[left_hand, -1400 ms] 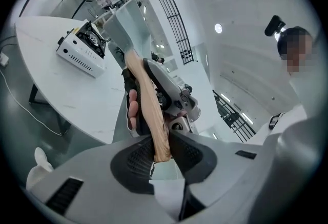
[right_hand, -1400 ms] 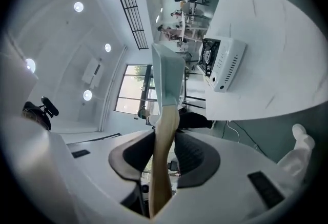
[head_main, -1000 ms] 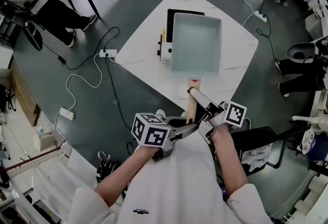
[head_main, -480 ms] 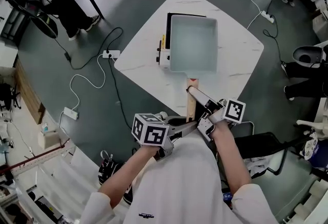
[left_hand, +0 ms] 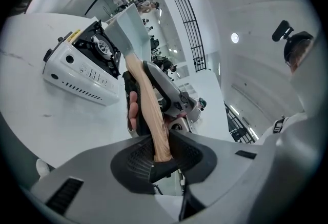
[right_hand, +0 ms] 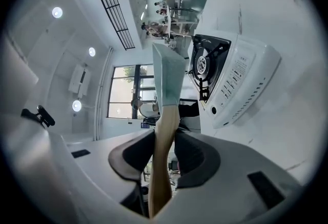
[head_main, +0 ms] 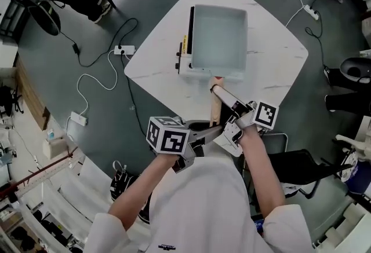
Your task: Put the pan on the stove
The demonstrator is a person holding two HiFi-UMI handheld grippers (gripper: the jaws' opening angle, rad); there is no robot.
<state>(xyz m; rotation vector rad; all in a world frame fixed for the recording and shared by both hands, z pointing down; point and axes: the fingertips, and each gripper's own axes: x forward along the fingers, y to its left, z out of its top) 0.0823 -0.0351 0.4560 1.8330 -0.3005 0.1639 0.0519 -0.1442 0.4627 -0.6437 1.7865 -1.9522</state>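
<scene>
Forearms stretch forward from a white shirt and converge, the left gripper (head_main: pixel 212 129) coming in from the left and the right gripper (head_main: pixel 217 90) angling in from the right, farther up the same handle (head_main: pixel 215 110). Both claws are clamped narrow on that handle, a smooth, pale wooden stick that juts past the near edge of the table (head_main: pixel 272 61). It leads to the pan (head_main: pixel 219 43), a deep rectangular tray of matte pale blue-grey. In the head view the pan covers nearly all of the stove (head_main: pixel 184 63) at the middle of the white, faintly veined table. Only the gripper views reveal the stove's white casing (left_hand: pixel 77 77) with its vent slots, and the black round burner (right_hand: pixel 201 66) beside the pan's edge-on wall (right_hand: pixel 169 79). No view shows whether pan and burner grate touch. The left gripper view also catches the right gripper (left_hand: pixel 166 96) gripping the handle ahead.
</scene>
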